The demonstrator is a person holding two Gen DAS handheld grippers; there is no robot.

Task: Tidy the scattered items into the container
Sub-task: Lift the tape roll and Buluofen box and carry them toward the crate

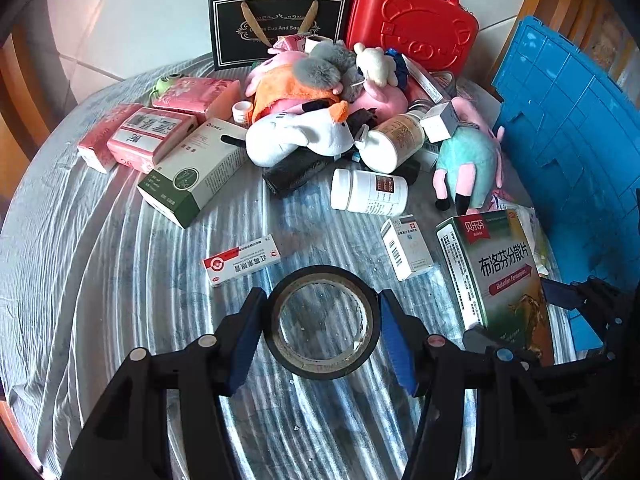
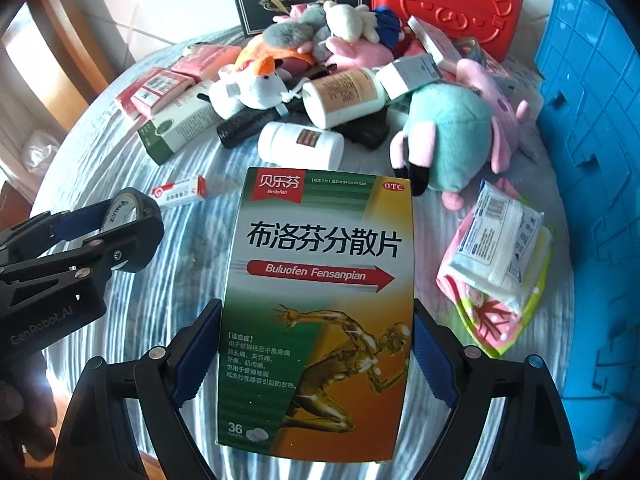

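Grippers both held loads: left gripper (image 1: 322, 326) clamped the black tape roll (image 1: 322, 322), right gripper (image 2: 316, 354) the green-and-orange cardboard medicine box (image 2: 320, 300), nearer the blue plastic crate (image 2: 592, 152).

A home, it seems. A cloth-covered round table (image 1: 100, 280) stands on floor tiles (image 1: 160, 12), wooden chairs (image 1: 24, 80) around it.

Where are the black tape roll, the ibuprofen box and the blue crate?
black tape roll (image 1: 280, 344): left wrist view, on its rim.
ibuprofen box (image 2: 320, 240): right wrist view, on its printed front.
blue crate (image 1: 568, 120): left wrist view, on its ribbed wall.
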